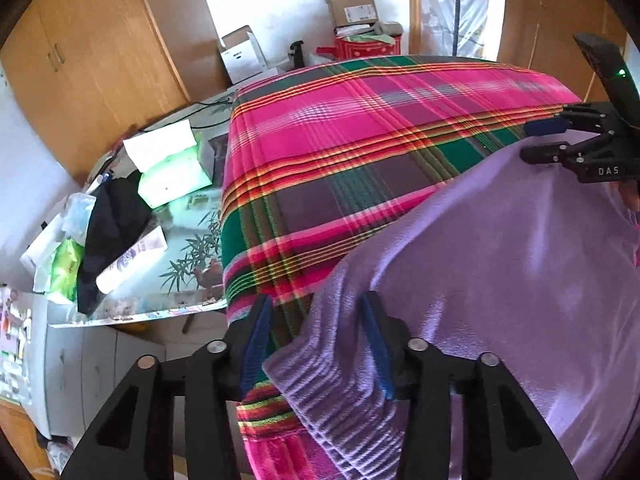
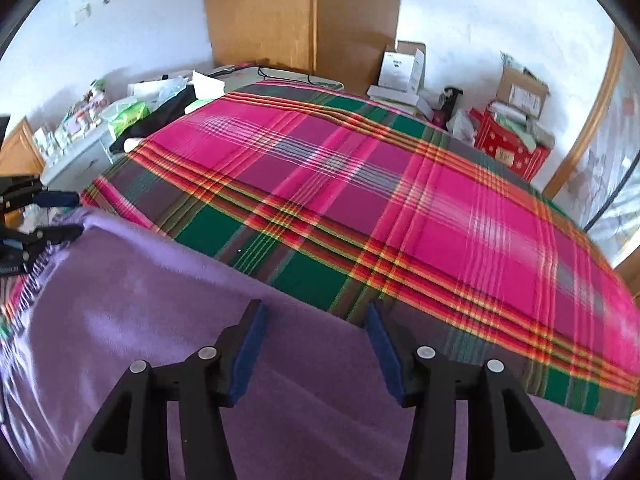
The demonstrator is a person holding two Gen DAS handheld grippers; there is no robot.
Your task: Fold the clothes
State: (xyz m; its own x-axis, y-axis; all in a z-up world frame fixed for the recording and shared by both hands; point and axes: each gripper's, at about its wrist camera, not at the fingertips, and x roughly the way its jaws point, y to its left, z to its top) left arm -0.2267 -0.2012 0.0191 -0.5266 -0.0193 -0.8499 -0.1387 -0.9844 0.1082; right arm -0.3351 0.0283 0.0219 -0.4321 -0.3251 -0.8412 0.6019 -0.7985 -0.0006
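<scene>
A bed-sized surface fills most of both views, covered by a plaid blanket (image 2: 360, 184) in bright pink, green, purple and thin orange-yellow stripes. It lies flat and smooth.

On the near part of the blanket lies a lilac fleece garment (image 1: 500, 248), the thing to be folded. In the left wrist view it spreads from the lower middle to the right edge, and its ribbed hem (image 1: 320, 392) hangs over the near corner of the blanket. In the right wrist view the same garment covers the lower left half of the picture.

The left gripper (image 1: 316, 344) sits low over that corner with its jaws wide apart; the ribbed hem runs between its blue pads (image 1: 376, 352), but they are not pressed onto it. The right gripper (image 2: 316, 348) also stands wide apart, hovering over the garment's far edge where the lilac cloth meets the plaid. Each gripper appears at the edge of the other's camera (the right one at the upper right of the left view, near the garment's far end).

Behind the bed stand a wooden wardrobe (image 2: 304, 12), a red box (image 2: 508, 148) with cardboard boxes on it, and a cluttered side table (image 1: 188, 240) holding a green tissue pack (image 1: 172, 172) and a white tube (image 1: 132, 260).
</scene>
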